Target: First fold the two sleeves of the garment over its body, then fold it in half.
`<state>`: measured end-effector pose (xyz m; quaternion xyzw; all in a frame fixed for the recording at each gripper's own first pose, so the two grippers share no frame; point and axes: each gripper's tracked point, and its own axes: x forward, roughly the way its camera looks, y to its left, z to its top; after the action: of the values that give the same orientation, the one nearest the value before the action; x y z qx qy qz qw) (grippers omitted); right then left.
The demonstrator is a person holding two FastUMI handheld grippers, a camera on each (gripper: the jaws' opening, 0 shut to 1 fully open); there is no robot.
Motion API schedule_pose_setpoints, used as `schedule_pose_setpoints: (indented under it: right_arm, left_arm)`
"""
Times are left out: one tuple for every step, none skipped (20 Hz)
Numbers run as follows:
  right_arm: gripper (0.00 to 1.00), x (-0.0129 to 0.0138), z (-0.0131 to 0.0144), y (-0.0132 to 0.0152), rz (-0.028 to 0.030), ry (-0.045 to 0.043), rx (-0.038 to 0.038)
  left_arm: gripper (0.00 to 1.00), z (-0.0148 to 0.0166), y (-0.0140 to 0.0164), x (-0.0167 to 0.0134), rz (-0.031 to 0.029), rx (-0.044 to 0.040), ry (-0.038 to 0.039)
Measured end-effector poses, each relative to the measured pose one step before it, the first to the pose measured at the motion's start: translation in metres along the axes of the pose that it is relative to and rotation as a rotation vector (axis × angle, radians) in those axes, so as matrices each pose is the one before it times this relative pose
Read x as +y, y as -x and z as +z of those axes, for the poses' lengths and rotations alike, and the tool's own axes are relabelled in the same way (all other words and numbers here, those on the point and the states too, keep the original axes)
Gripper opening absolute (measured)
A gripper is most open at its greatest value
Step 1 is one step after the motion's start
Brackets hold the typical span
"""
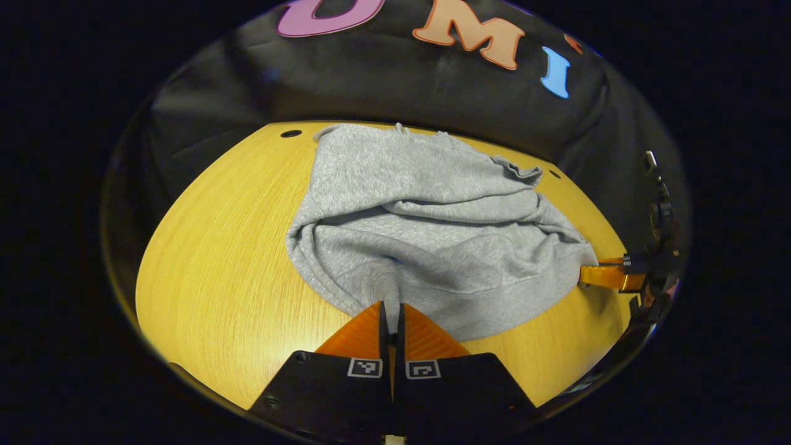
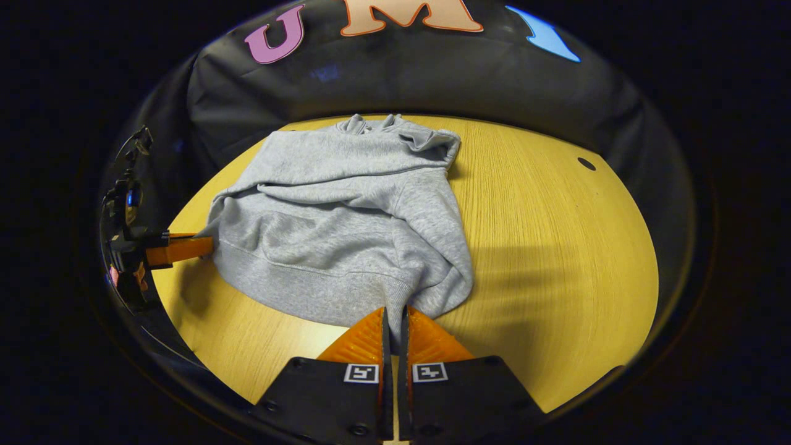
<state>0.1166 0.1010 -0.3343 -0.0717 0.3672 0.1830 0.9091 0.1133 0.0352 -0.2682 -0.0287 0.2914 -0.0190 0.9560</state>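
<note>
One grey sweatshirt (image 1: 432, 228) and two grippers are counted on one yellow wooden table (image 1: 210, 266). The sweatshirt is seen bunched mid-table, a sleeve folded across its body, ribbed hem nearest. The left gripper (image 1: 391, 309) and right gripper (image 2: 393, 312) are each clamped on the hem, jaws nearly together

The left gripper (image 1: 391, 306) sits low at the near side, its two orange fingers (image 1: 361, 334) drawn together with only a thin slit between them, tips pinching grey cloth. The right gripper (image 2: 393, 311) is posed the same way, fingers (image 2: 426, 340) closed on cloth at its tips. Each also appears from the side in the other's view, reaching in level.
</note>
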Motion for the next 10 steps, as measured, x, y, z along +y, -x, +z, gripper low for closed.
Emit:
schedule_pose_setpoints:
  right_arm:
    - [0.06,0.00175,0.00713,0.00274,0.00764,-0.00781,-0.01496]
    - [0.06,0.00197,0.00773,0.00139,0.00771,-0.00628,-0.01476]
    - [0.06,0.00182,0.00883,0.00153,0.00727,-0.00506,-0.01338]
    - [0.06,0.00206,0.01024,0.00002,0.00509,-0.00117,-0.02053]
    - [0.06,0.00072,0.01056,0.00124,0.0004,0.00323,-0.01907]
    - [0.06,0.00076,0.01015,-0.00104,0.00134,0.00169,-0.01786]
    - [0.06,0.00066,0.01128,-0.00107,0.00285,-0.00366,-0.01853]
    - [0.06,-0.00069,0.01072,0.0011,-0.00044,-0.0079,-0.01907]
    - [0.06,-0.00085,0.01193,-0.00255,-0.00406,-0.00895,-0.02085]
    - [0.06,-0.00332,0.01068,-0.00374,-0.00932,0.00144,-0.02063]
  left_arm:
    - [0.0,0.00666,0.00112,-0.00085,-0.0035,-0.01098,0.02374]
    - [0.0,0.00692,0.00159,-0.00193,-0.00518,-0.01007,0.01197]
    - [0.0,0.00672,0.00168,-0.0023,-0.00577,-0.01434,0.00606]
    - [0.0,0.00809,0.00199,-0.00296,-0.00802,-0.01153,0.0043]
    - [0.0,0.00936,0.00159,-0.00218,-0.00645,-0.01447,0.00317]
    - [0.0,0.00894,0.00051,-0.00166,-0.00385,-0.0162,0.00342]
    - [0.0,0.01112,-0.00021,-0.00218,-0.00479,-0.01907,0.00358]
    - [0.0,0.01164,-0.00043,-0.0016,-0.0048,-0.01889,0.00597]
    - [0.0,0.01049,-0.00056,-0.00092,-0.00327,-0.01582,0.00552]
    - [0.0,0.01087,-0.00216,0.00021,-0.00008,-0.01584,0.0041]
